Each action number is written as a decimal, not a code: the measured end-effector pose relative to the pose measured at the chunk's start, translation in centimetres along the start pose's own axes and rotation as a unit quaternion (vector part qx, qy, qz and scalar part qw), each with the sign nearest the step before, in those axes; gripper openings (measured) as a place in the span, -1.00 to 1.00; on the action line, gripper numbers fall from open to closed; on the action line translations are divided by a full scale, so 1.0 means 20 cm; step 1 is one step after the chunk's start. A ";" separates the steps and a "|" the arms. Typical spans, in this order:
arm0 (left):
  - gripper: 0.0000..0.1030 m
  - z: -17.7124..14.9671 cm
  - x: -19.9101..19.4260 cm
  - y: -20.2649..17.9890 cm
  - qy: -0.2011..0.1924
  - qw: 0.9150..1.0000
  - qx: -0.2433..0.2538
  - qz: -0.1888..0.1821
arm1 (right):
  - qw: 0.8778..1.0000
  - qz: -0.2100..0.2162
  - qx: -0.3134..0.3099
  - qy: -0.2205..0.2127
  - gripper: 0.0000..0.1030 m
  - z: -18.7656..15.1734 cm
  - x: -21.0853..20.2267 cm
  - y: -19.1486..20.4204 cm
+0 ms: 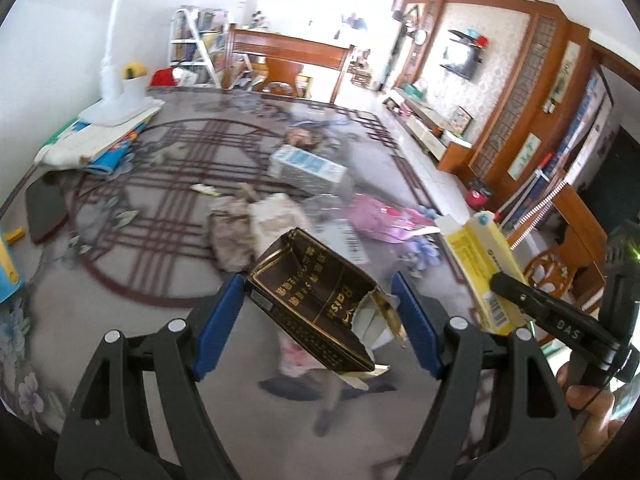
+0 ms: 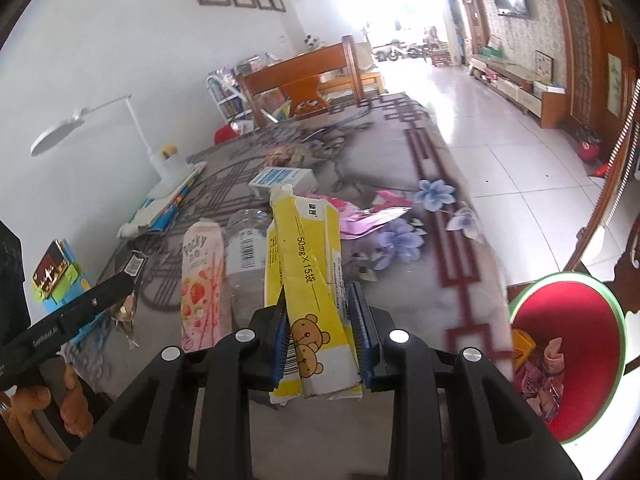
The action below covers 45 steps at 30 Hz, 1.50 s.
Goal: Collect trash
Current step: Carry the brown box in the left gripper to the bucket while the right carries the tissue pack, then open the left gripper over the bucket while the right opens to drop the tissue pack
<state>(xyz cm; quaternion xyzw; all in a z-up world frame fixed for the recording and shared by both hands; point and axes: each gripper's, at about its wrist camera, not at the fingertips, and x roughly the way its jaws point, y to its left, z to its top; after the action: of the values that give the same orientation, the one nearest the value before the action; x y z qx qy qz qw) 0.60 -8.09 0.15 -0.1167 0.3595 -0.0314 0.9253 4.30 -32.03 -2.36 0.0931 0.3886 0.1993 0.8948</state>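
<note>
Yellow carton (image 2: 308,280) is clamped lengthwise in the right tool (image 2: 320,336), its long axis running straight ahead of the pads. Red bin (image 2: 576,344) is seen low to that tool's right, nearer than to the left tool (image 1: 320,312), which is clamped on a dark box (image 1: 316,300).

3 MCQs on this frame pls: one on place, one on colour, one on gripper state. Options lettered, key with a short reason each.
1. The red bin sits:
A. right of the table, below its edge
B. on the table
C. beside the lamp

2. The box in the right gripper is mainly:
A. blue
B. yellow
C. green

3. The left gripper is:
A. open and empty
B. holding a bottle
C. holding a dark brown box

Key: A, it shows low right, off the table; B, yellow box; C, dark brown box sits between its pads.
</note>
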 end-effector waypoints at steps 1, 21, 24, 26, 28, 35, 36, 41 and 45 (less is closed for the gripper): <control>0.43 0.00 0.01 -0.04 0.002 1.000 0.005 -0.005 | 1.000 0.000 0.006 -0.002 -0.47 0.00 -0.02 -0.03; 0.43 -0.11 0.20 -0.52 0.059 0.993 0.063 -0.079 | 0.989 -0.039 0.136 -0.041 -0.46 -0.04 -0.25 -0.42; 0.42 -0.13 0.25 -0.57 0.073 0.991 0.068 -0.087 | 0.988 -0.052 0.136 -0.046 -0.46 -0.04 -0.27 -0.44; 0.43 -0.14 0.27 -0.62 0.083 0.989 0.074 -0.095 | 0.987 -0.065 0.138 -0.051 -0.46 -0.04 -0.30 -0.46; 0.42 -0.16 0.31 -0.67 0.093 0.987 0.078 -0.103 | 0.985 -0.079 0.144 -0.059 -0.46 -0.04 -0.34 -0.50; 0.43 -0.17 0.42 -0.90 0.123 0.978 0.087 -0.147 | 0.967 -0.143 0.198 -0.077 -0.46 -0.10 -0.48 -0.78; 0.43 -0.17 0.44 -0.95 0.125 0.975 0.090 -0.158 | 0.963 -0.142 0.214 -0.079 -0.46 -0.11 -0.49 -0.82; 0.42 -0.19 0.51 -1.15 0.137 0.966 0.106 -0.191 | 0.952 -0.141 0.260 -0.075 -0.46 -0.16 -0.50 -0.94; 0.42 -0.20 0.55 -1.27 0.137 0.961 0.121 -0.207 | 0.939 -0.142 0.295 -0.104 -0.43 -0.17 -0.55 -0.99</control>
<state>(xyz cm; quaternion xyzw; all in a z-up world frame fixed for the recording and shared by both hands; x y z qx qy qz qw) 6.75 -34.99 -3.87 -0.0700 0.4447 -0.2812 0.8475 0.57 -54.65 -3.80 0.3167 0.3443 -0.0640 0.8815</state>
